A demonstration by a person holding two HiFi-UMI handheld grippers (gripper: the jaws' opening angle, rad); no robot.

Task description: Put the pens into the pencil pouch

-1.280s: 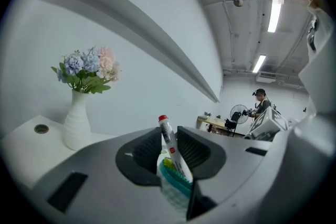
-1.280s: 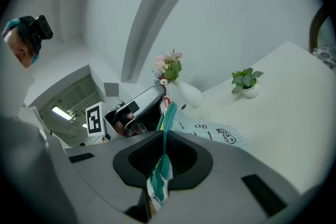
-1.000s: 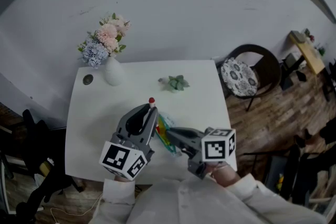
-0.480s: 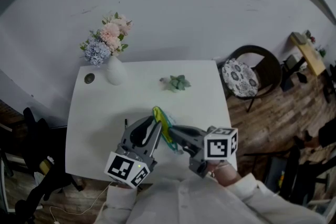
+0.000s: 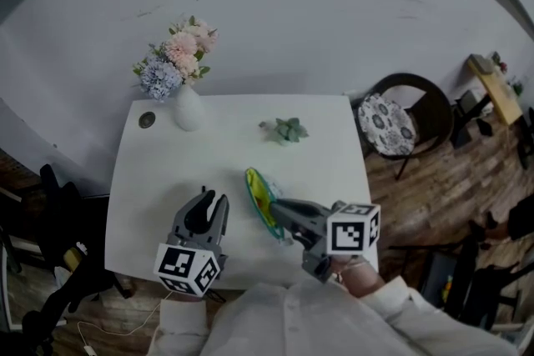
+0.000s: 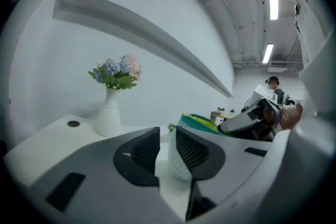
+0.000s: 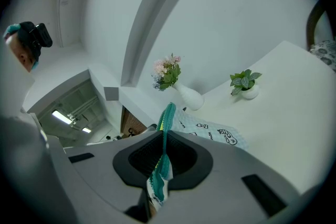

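Note:
The pencil pouch (image 5: 259, 198), white with a teal zip edge, stands up on edge above the white table (image 5: 158, 171), its mouth showing yellow and red inside. My right gripper (image 5: 280, 211) is shut on its rim; in the right gripper view the teal edge (image 7: 167, 115) rises from between the jaws of that gripper (image 7: 160, 157). My left gripper (image 5: 210, 201) is to the left of the pouch and apart from it. Its jaws stand open with nothing between them (image 6: 168, 136). The pouch (image 6: 198, 121) shows beyond them. No loose pen is visible.
A white vase of flowers (image 5: 186, 106) and a small dark round thing (image 5: 147, 120) stand at the table's far left corner. A little potted plant (image 5: 288, 130) sits at the back middle. A chair (image 5: 400, 122) stands off the table's right side.
The left gripper held a red-tipped pen at the pouch's mouth a second ago. It has since drawn back left and down, and the pen is no longer in it. The right gripper kept still.

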